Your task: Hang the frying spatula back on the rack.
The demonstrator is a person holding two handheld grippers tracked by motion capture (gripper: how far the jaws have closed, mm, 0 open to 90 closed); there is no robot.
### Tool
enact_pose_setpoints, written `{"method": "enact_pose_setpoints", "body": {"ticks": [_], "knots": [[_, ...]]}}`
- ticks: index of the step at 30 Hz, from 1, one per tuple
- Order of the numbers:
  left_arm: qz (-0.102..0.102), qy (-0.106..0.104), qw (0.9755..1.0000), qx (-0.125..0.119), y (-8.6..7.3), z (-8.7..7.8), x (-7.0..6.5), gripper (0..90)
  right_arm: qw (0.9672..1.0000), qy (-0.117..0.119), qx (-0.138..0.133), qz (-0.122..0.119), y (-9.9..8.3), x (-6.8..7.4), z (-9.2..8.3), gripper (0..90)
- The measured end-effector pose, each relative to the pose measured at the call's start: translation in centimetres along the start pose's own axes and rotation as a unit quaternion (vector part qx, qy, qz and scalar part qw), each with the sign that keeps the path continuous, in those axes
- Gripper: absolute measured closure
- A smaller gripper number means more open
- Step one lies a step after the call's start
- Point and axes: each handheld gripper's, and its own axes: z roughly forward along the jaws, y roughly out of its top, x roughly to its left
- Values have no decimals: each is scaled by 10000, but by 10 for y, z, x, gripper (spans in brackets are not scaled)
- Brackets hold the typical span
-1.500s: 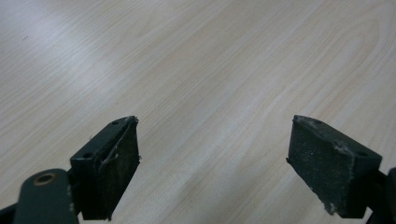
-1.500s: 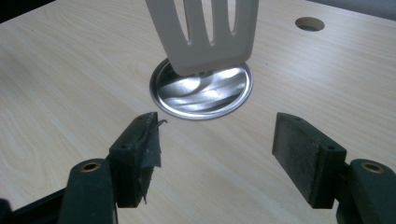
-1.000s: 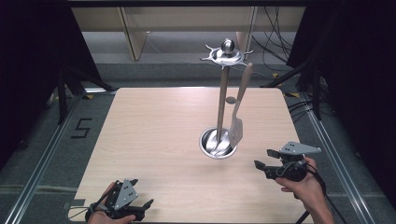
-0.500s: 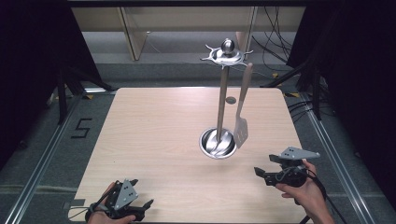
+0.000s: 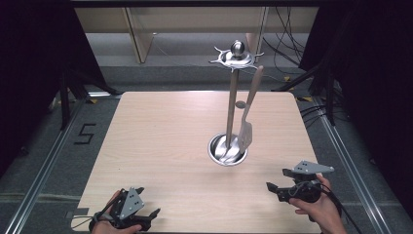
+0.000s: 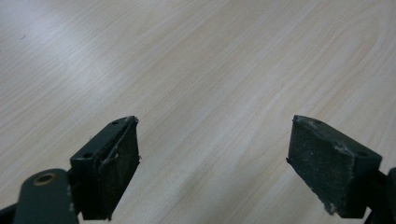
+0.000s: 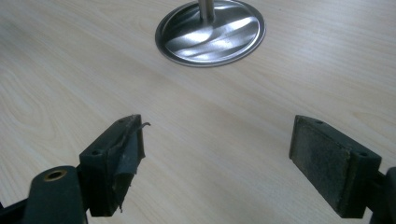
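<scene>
Light wooden table (image 5: 160, 141), grain running lengthwise; grey floor around it, a "5" marked on the floor (image 5: 84, 133) off the table's left edge.

Utensil stand (image 5: 233, 105) right of table centre: round polished steel base (image 5: 227, 150) flat on the wood, slim upright pole rising from it, topped by a hook ring (image 5: 236, 58) with a ball knob. One spatula (image 5: 247, 114) with a wooden handle hangs from the ring on the right side of the pole; it hangs tilted, blade down, blade tip over or just at the right rim of the base; contact with the base cannot be told.

Left gripper (image 5: 130, 216) at the near left corner of the table, held in the person's left hand (image 5: 104, 225), low over the wood; in the left gripper view (image 6: 212, 161) its jaws stand wide apart with bare tabletop between them; worn pad (image 6: 122, 168) on the left jaw, edge frayed; nothing gripped.

Right gripper (image 5: 287, 187) near the right front edge, held in the right hand (image 5: 319, 209), grey three-cornered plate on top, jaws pointing left toward the stand but well apart from it; in the right gripper view (image 7: 217, 163) the jaws are spread wide, empty; pad (image 7: 130, 154) on the left jaw peeling, a loose strip curling off; the stand's base (image 7: 210, 31) lies ahead, beyond the jaws, pole rising out of frame.

Both grippers near the person's side; the stand between them and farther out.
</scene>
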Motion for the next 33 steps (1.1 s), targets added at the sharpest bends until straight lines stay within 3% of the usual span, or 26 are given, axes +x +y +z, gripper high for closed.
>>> {"method": "enact_pose_setpoints", "body": {"ticks": [2, 8, 11, 15, 16, 20, 24, 26, 27, 28, 29, 30, 33], "knots": [[-8, 4, 10000, -2, 0, 0, 0, 159, 9998, 16, -10, 174, -4, 4, 0, 192], [-10, 8, 10000, -6, 0, 0, 0, 159, 9997, 9, -6, 236, -13, 6, -2, 194], [-9, 4, 10000, -5, 0, 0, 0, 159, 9999, 11, -59, 89, -16, 3, -1, 195], [7, 13, 10000, 6, 0, 0, 0, 159, 9994, 46, -33, 336, -22, 10, -4, 197], [-56, -19, 10000, -20, 0, 0, 0, 159, 9998, 93, -123, 155, -23, 7, -3, 197], [-50, -8, 10000, -22, 0, 0, 0, 159, 9997, 81, -127, 180, -28, 9, -4, 197], [-52, -8, 10000, -19, 0, 0, 0, 159, 9989, 85, -62, 464, -35, 13, -6, 198], [-53, -7, 10000, -23, 0, 0, 0, 159, 9990, 98, -95, 427, -36, 12, -6, 198], [-45, -7, 10000, -20, 0, 0, 0, 159, 9995, 48, -88, 285, -38, 10, -7, 198], [-44, -7, 10000, -20, 0, 0, -1, 159, 9989, 44, -55, 474, -40, 13, -7, 198], [-44, -7, 10000, -20, 0, 0, -1, 159, 9989, 44, -55, 474, -40, 13, -7, 198], [-49, -5, 10000, -22, 0, 0, -1, 159, 9994, 62, -82, 342, -41, 12, -7, 198], [-47, -7, 10000, -20, 0, 0, -1, 159, 9996, 71, -113, 263, -45, 10, -8, 198]]}}
